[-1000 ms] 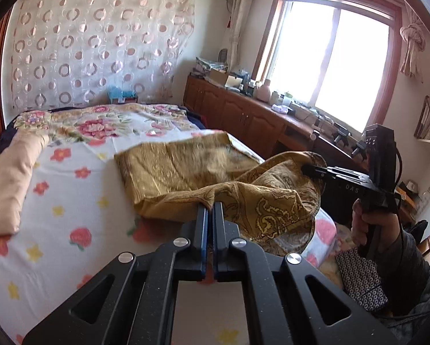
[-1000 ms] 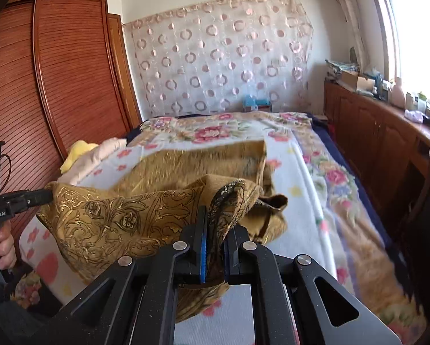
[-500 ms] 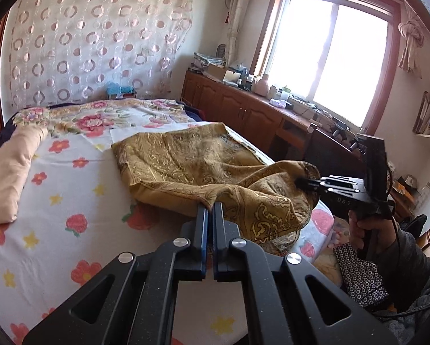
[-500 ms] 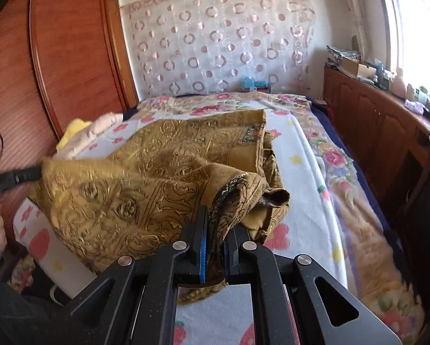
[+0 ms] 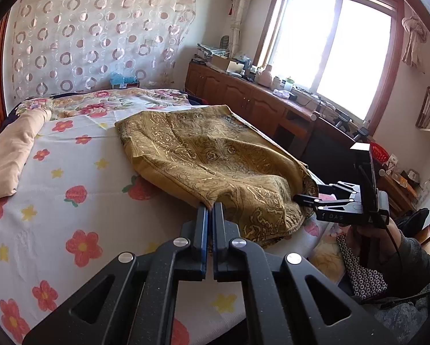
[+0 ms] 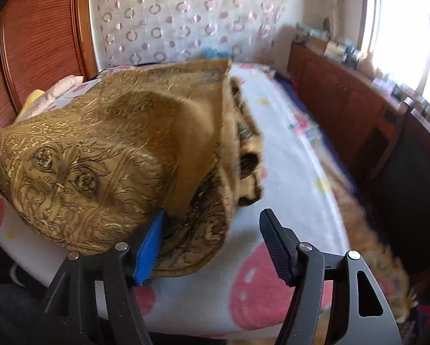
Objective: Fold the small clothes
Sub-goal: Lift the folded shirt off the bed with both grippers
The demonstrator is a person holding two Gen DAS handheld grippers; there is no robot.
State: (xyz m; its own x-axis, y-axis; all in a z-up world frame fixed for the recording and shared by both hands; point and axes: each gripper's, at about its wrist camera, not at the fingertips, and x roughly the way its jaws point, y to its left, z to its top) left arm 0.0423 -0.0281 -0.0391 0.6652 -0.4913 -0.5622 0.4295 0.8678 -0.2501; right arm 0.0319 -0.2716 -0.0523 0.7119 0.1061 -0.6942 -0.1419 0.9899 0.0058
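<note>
- Left claw (image 5: 210, 208) pinched tight on gold cloth (image 5: 215, 155) at the bed (image 5: 71, 166) edge; pillow (image 5: 11, 155) beside.
- Right claw (image 6: 215, 230) spread wide, cloth draped over its blue pad; body reads "DAS".

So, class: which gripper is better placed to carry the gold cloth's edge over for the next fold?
Probably the left gripper: it is shut on the gold cloth, while the right gripper is open.

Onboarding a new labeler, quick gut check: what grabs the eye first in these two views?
The gold paisley cloth dominates, spread over the flowered bedsheet with its near edge bunched at the bed's foot. The left gripper pinches that near edge with its jaws shut, while the right gripper has its jaws wide apart, the cloth draped against one of them. The bright window glares at upper right in the left wrist view.
</note>
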